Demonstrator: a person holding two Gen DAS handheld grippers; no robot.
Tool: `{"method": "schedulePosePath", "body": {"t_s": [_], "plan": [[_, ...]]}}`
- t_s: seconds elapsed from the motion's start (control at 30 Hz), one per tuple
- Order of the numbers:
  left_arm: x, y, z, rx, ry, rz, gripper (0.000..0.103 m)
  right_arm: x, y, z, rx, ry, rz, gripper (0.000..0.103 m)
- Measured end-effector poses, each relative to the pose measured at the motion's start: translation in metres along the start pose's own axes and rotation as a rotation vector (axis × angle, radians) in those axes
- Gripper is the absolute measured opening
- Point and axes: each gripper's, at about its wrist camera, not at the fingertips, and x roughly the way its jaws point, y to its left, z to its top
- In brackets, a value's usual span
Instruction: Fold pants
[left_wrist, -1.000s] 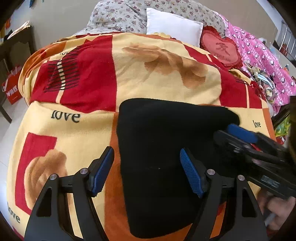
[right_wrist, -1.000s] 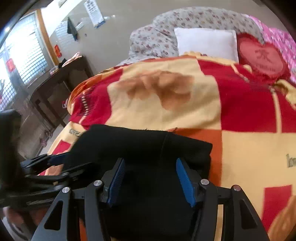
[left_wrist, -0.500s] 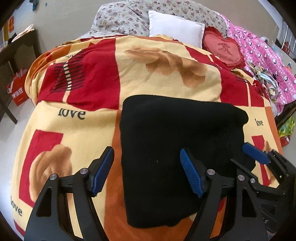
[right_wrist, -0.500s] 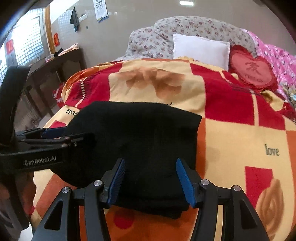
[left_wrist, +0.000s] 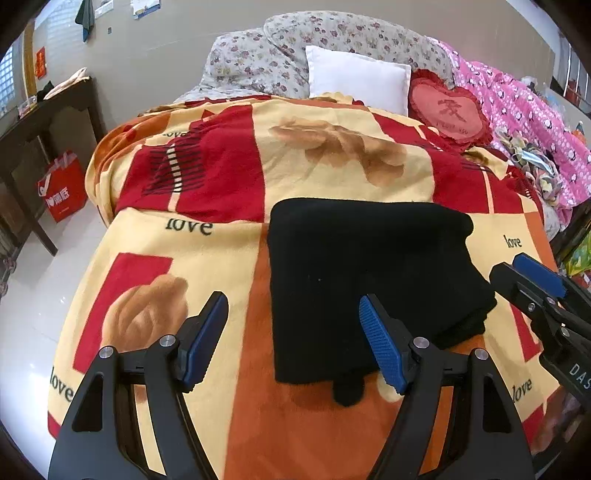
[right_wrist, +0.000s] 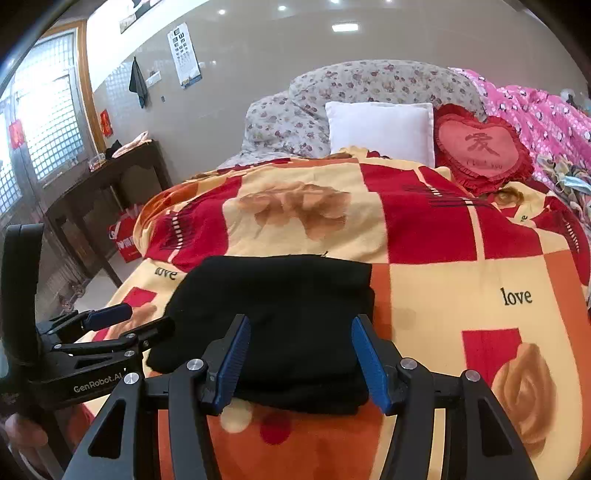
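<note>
A bedroom; the bed (left_wrist: 332, 155) carries a red, yellow and orange blanket (left_wrist: 177, 240), with pillows at the head; the black pants (left_wrist: 362, 266) lie on the blanket near its foot edge, folded into a compact, layered rectangle; a small tab protrudes at the near edge. The left claw (left_wrist: 293, 339) stands open and empty above them; the right claw (right_wrist: 299, 358) likewise open, holding nothing. Judgement: folding appears essentially complete; only tidying that tab may remain.
</note>
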Motion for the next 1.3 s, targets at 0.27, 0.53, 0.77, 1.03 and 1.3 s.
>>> {"method": "schedulePosePath", "body": {"t_s": [0.27, 0.53, 0.77, 1.03, 1.3], "plan": [[-0.023, -0.002, -0.010, 0.016, -0.048, 0.027, 0.074, -0.010, 0.010, -0.006, -0.003, 0.003, 0.014, 0.055], [-0.029, -0.003, -0.013, 0.023, -0.062, 0.040, 0.074, -0.010, 0.014, -0.006, -0.019, 0.010, 0.017, 0.055], [-0.030, -0.004, -0.015, 0.028, -0.059, 0.047, 0.074, -0.008, 0.015, -0.008, -0.018, 0.021, 0.022, 0.055], [-0.026, -0.005, -0.014, 0.032, -0.053, 0.053, 0.074, -0.006, 0.015, -0.007, -0.019, 0.025, 0.024, 0.055], [-0.021, -0.003, -0.013, 0.015, -0.041, 0.046, 0.074, -0.002, 0.017, -0.007, -0.021, 0.037, 0.028, 0.055]]}}
